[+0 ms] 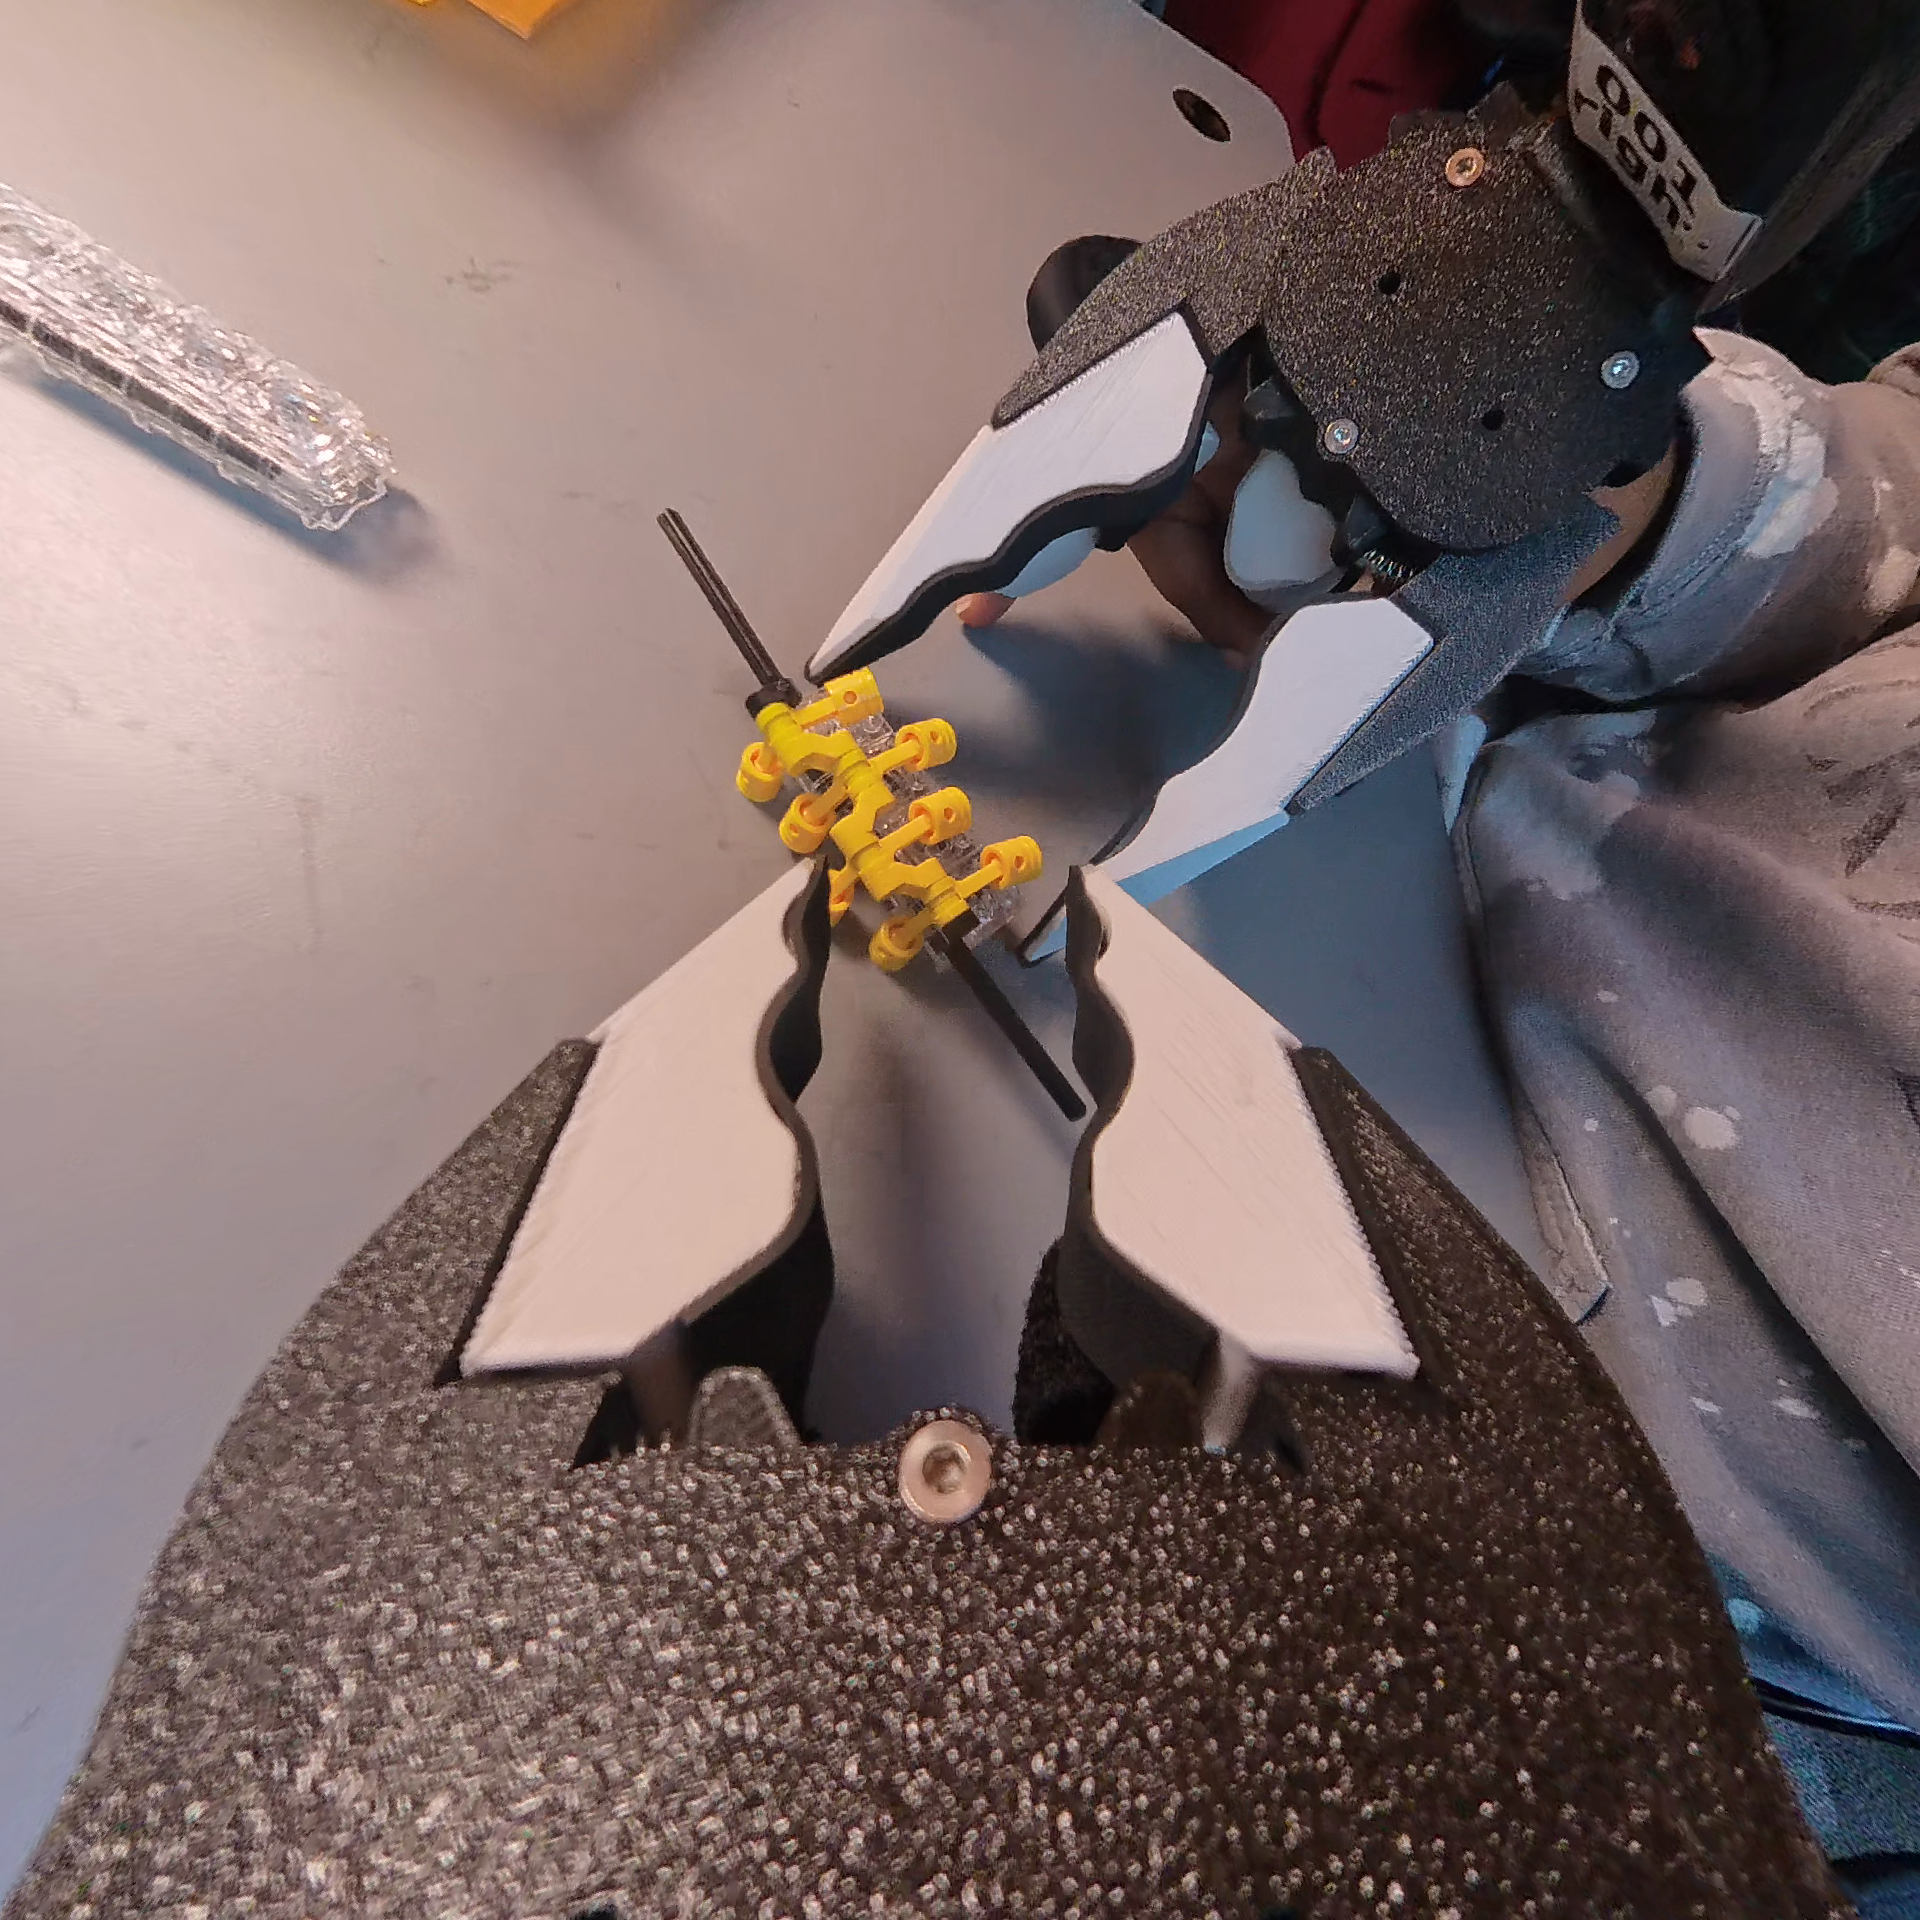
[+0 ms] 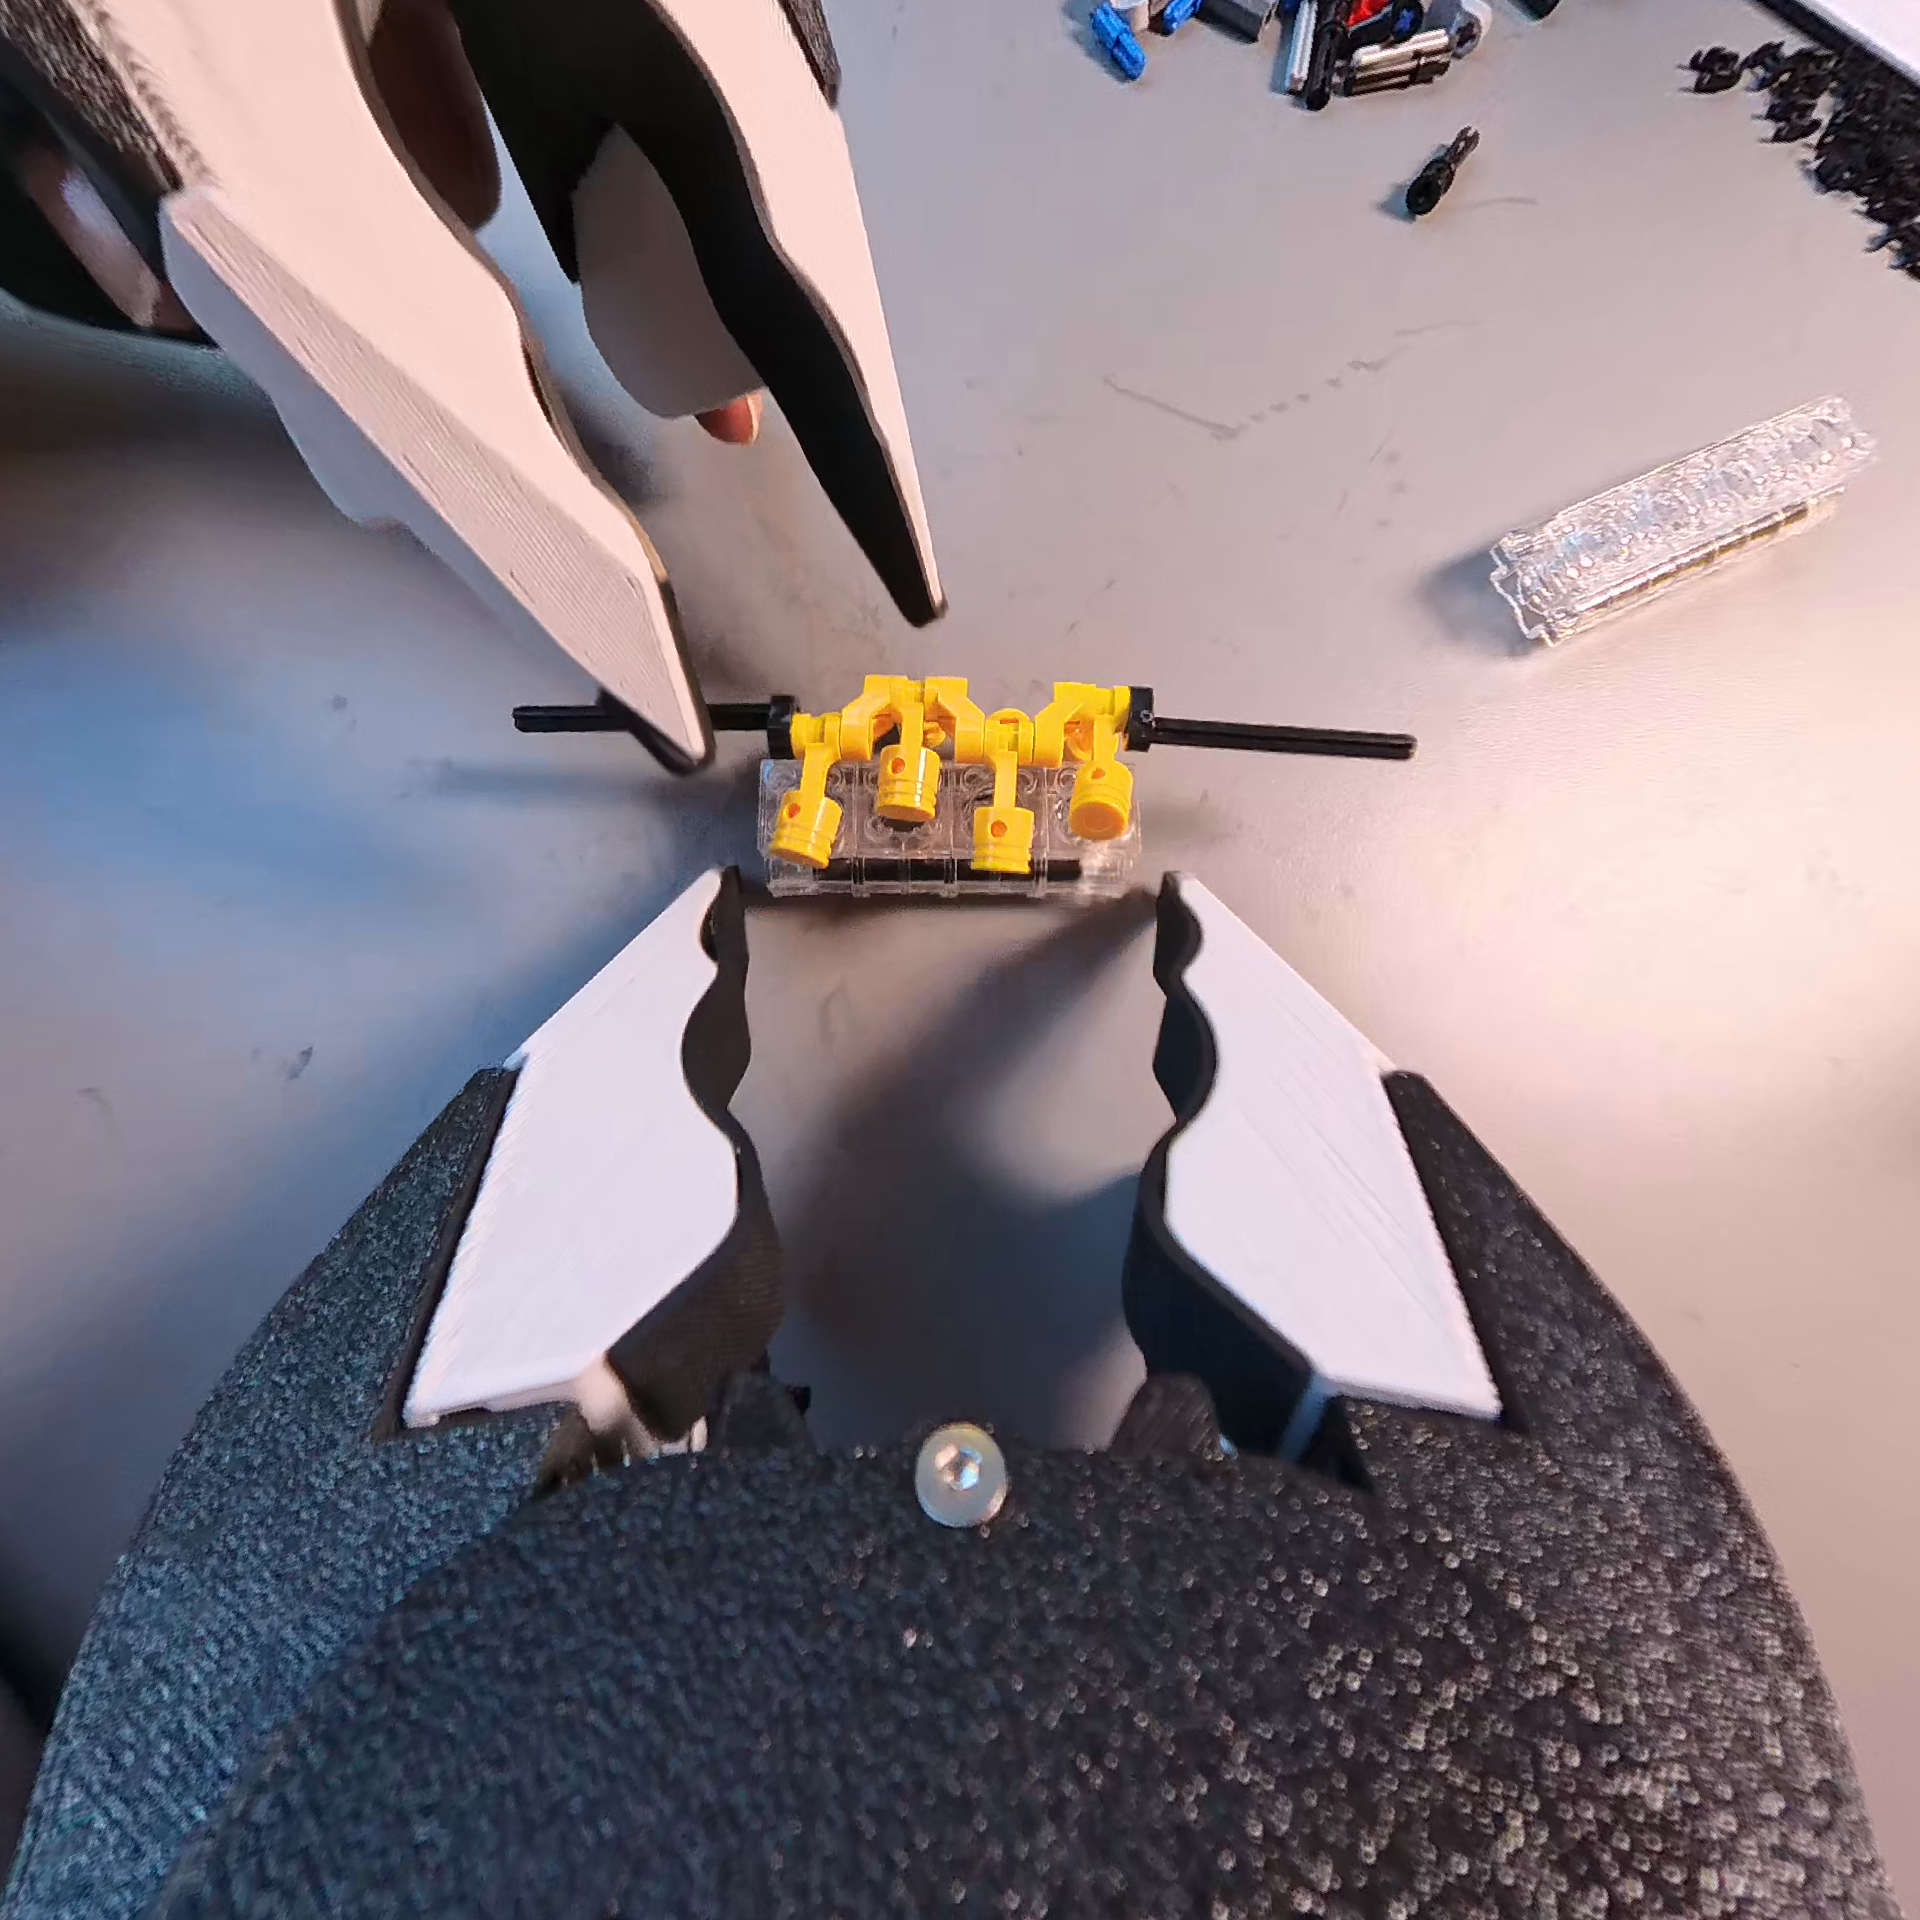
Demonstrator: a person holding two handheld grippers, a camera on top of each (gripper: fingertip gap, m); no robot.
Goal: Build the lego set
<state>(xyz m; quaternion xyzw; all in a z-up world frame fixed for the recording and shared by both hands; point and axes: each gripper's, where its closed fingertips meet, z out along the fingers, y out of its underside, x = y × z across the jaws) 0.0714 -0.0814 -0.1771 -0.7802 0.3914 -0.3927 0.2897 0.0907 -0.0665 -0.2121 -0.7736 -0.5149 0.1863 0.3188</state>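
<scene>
A yellow piston-and-crankshaft assembly (image 1: 873, 821) on a long black axle (image 1: 717, 603) lies on the grey table, resting on a clear cylinder block (image 2: 951, 868). It also shows in the right wrist view (image 2: 935, 748). My left gripper (image 1: 945, 883) is open and empty, its tips at the assembly's near end, with the axle's free end between its fingers. My right gripper (image 2: 948, 894) is open and empty, its tips just short of the clear block. In the left wrist view the right gripper (image 1: 925, 810) straddles the assembly from the right. In the right wrist view the left gripper (image 2: 800, 681) stands over the axle's left end.
A second clear block (image 2: 1683, 520) lies apart on the table and also shows in the left wrist view (image 1: 197, 364). A pile of mixed parts (image 2: 1340, 42), a heap of black pins (image 2: 1849, 114) and one loose black pin (image 2: 1439, 171) lie at the far edge. Left tips to right tips: about 5 centimetres. My left tips are roughly 15 centimetres from the loose black pin (image 2: 1439, 171).
</scene>
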